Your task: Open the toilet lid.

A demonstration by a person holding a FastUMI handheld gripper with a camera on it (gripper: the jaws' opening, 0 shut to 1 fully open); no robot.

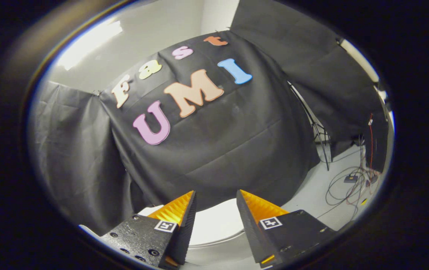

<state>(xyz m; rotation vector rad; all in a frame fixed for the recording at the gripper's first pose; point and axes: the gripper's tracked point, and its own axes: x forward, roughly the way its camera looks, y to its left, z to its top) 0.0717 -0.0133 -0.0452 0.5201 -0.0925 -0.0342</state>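
Gripper [216, 200] positioned above the toilet lid [214, 225], fingers spread.

The two fingers stand apart with a clear gap between them and hold nothing. The white toilet lid lies closed below the fingertips, visible through the gap and just ahead of them; contact cannot be determined. Beyond the lid hangs the black cloth wall [218, 157]. Loose cables [349, 180] lie on the floor to the right, well apart from the lid.
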